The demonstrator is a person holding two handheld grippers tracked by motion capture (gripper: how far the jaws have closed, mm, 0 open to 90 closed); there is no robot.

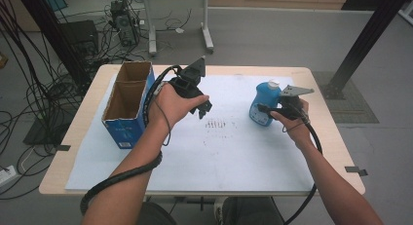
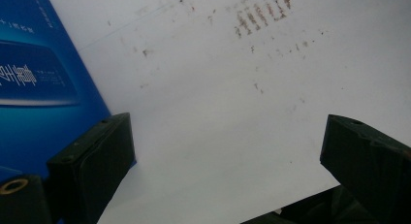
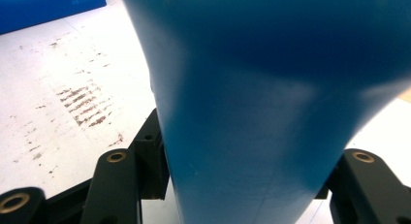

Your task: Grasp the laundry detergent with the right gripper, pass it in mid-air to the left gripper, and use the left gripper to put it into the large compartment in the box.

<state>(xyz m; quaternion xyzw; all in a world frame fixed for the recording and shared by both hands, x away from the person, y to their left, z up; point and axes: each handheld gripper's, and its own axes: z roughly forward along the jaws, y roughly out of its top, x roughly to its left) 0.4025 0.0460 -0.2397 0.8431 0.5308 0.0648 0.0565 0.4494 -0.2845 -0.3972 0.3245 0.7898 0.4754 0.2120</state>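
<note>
High view: a person sits at a counter (image 1: 87, 152) topped with a white sheet (image 1: 219, 152), a handheld gripper in each hand. The right gripper (image 1: 265, 109) is clamped on the lower body of a blue bottle (image 1: 265, 101) with a white cap, at the right of the sheet. The bottle is upright, and whether its base touches the sheet I cannot tell. Gripping low on the body probably keeps it steady and leaves the cap free.

Right gripper view: the bottle's blue wall (image 3: 252, 112) sits between the two black jaws, which press on it from both sides. Rows of brown scuff marks (image 3: 85, 107) stain the sheet beside it.

The left gripper (image 1: 203, 108) hangs over the middle of the sheet, angled down. Left gripper view: its jaws stand well apart with nothing between them, bare stained sheet (image 2: 218, 112) below. It seems to be waiting, perhaps to take the bottle or steady something.

An open cardboard box (image 1: 127, 104) with blue sides and two compartments stands at the left of the sheet, near the left hand (image 1: 168, 105), and its blue side (image 2: 39, 88) appears in the left gripper view. Both compartments look empty, so the box is likely where the bottle will go. Cables and desk legs lie on the floor beyond.
</note>
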